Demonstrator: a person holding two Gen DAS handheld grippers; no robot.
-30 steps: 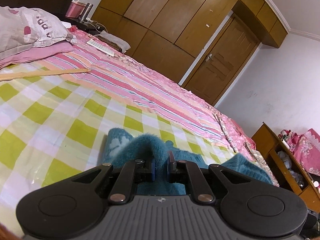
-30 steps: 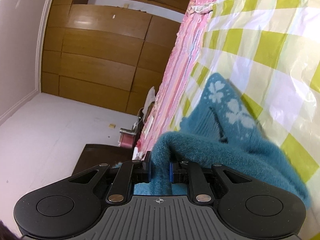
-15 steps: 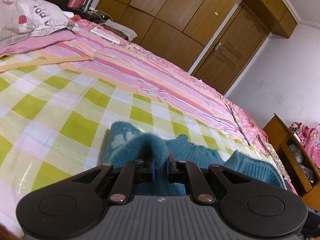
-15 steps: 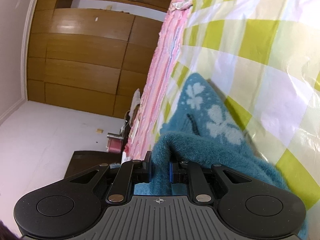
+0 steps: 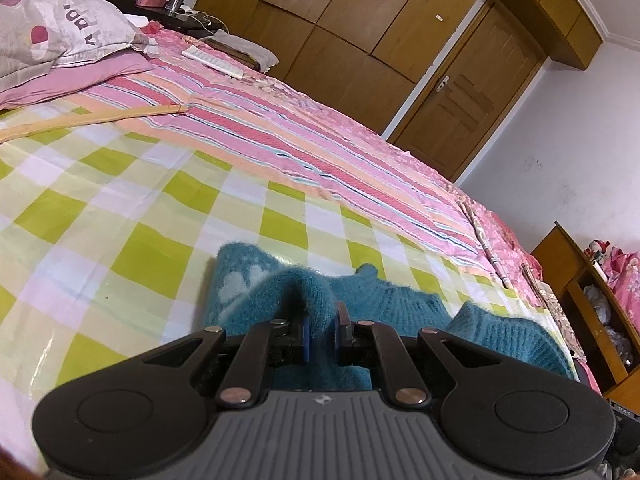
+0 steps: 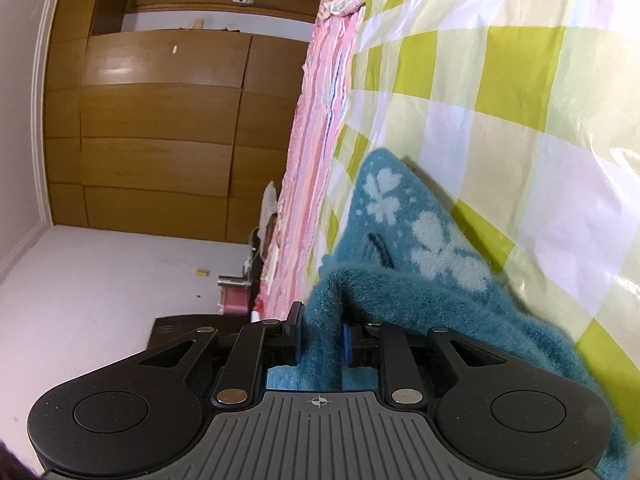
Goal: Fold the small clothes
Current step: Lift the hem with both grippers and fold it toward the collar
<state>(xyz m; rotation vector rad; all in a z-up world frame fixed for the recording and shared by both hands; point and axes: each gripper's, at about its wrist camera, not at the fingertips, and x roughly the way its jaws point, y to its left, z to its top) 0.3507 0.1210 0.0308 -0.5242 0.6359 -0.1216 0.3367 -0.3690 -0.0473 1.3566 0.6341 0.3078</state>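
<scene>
In the left wrist view, the left gripper [image 5: 322, 334] has its jaws nearly together, clamped on a raised fold of one teal sweater [image 5: 384, 300]; the fuzzy knit bunches up between the two blue pads. The rest of the sweater lies on the green-and-white checked sheet [image 5: 120, 216], its pale-patterned corner just left of the fold. Ahead and to the left the sheet lies bare up to the pink striped bedspread [image 5: 320, 152], where one long wooden stick [image 5: 92, 120] lies near a pillow [image 5: 60, 36]. The bed's far edge drops off toward a wooden door [image 5: 472, 92] and one shelf unit [image 5: 592, 312] at the right. In the right wrist view, the right gripper [image 6: 322, 340] has just been easing its jaws a little apart, yet a thick ridge of the same sweater [image 6: 400, 240] fills the gap and both pads touch it. Two pale clover shapes show on the flap lying against the sheet [image 6: 520, 80], with open sheet beyond.
</scene>
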